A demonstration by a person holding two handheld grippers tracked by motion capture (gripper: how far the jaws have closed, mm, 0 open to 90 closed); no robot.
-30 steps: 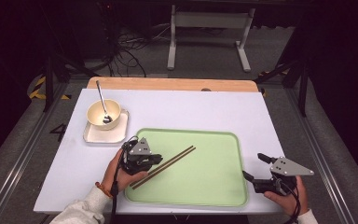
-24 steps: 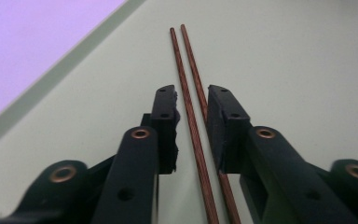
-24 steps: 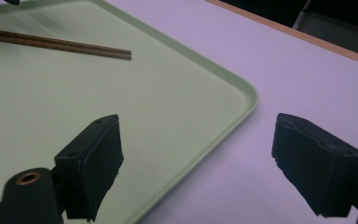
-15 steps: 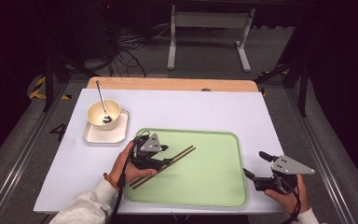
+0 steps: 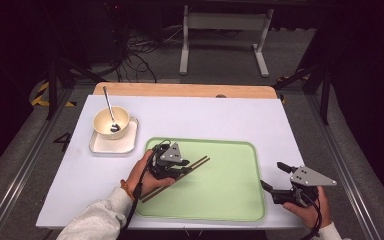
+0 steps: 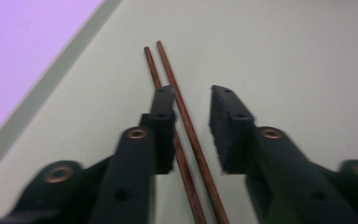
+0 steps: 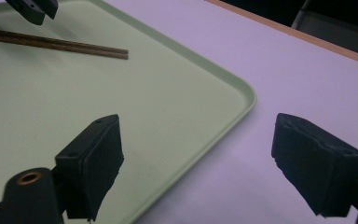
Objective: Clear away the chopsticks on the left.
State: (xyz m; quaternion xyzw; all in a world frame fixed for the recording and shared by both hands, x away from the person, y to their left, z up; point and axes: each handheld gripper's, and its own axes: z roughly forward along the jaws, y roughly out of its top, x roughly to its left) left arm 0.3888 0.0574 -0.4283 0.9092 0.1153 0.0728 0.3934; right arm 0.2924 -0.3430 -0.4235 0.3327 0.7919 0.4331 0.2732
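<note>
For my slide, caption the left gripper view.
Left hand-held gripper closing around two brown chopsticks lying on a green tray, pads not yet pressing them.

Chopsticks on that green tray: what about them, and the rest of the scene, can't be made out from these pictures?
- Chopsticks: in the left gripper view the bottom edge cuts off their near ends, and one jaw covers part of one stick.
- Chopsticks in the high view: the left gripper hides their middle.
- Bowl: too small in the high view to tell what lies under the spoon.
- Right gripper view: the left edge cuts off the chopsticks.
</note>
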